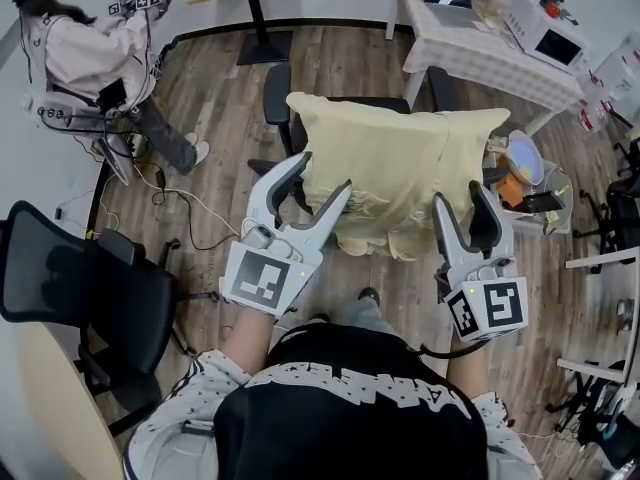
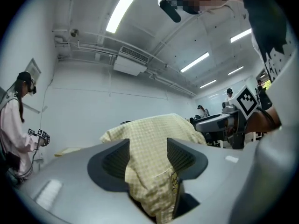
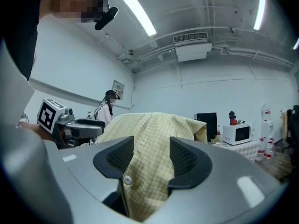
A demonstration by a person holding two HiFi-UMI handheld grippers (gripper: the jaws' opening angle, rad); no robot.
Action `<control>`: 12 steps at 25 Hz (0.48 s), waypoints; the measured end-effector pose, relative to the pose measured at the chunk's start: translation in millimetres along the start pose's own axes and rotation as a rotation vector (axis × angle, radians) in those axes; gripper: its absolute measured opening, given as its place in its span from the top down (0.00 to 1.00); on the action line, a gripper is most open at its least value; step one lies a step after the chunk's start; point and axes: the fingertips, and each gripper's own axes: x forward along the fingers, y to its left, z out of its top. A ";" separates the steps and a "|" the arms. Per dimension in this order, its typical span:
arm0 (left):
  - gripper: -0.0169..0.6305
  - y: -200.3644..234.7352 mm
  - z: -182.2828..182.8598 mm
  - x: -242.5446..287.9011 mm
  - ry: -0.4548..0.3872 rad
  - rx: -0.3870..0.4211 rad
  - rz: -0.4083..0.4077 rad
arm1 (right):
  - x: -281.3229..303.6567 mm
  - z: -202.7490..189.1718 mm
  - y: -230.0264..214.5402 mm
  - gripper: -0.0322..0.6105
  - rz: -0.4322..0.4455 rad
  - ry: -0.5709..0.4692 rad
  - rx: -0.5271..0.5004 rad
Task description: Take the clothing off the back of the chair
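1. The clothing is a pale yellow checked shirt. It hangs over the back of a black chair in front of me, and it covers the backrest almost completely.
2. My left gripper is at the left lower edge of the shirt. Its fingers are spread wide. In the left gripper view a fold of the yellow cloth hangs in the gap between them, but the pads are not closed on it.
3. My right gripper is at the right lower edge of the shirt. Its fingers are also wide apart. In the right gripper view the front strip of the shirt, with a white button, lies between them, and it is loose, not pinched.
4. Both grippers point about level toward the chair, one on each side of the shirt.
5. A second black office chair stands at my left, well apart.
6. A person in light clothes is at the far left of the wooden floor.
7. A table with a white microwave stands at the far right.
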 end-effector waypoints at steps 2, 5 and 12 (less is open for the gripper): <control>0.59 4.9 -0.8 2.1 0.000 -0.010 0.015 | 4.2 -1.9 -2.9 0.55 -0.005 0.011 -0.004; 0.54 9.6 -2.8 7.4 -0.014 -0.001 0.020 | 9.8 -5.8 -5.0 0.52 -0.011 0.030 -0.018; 0.51 7.6 -9.5 19.5 0.008 -0.009 -0.003 | 17.7 -10.6 -7.3 0.50 0.002 0.064 -0.034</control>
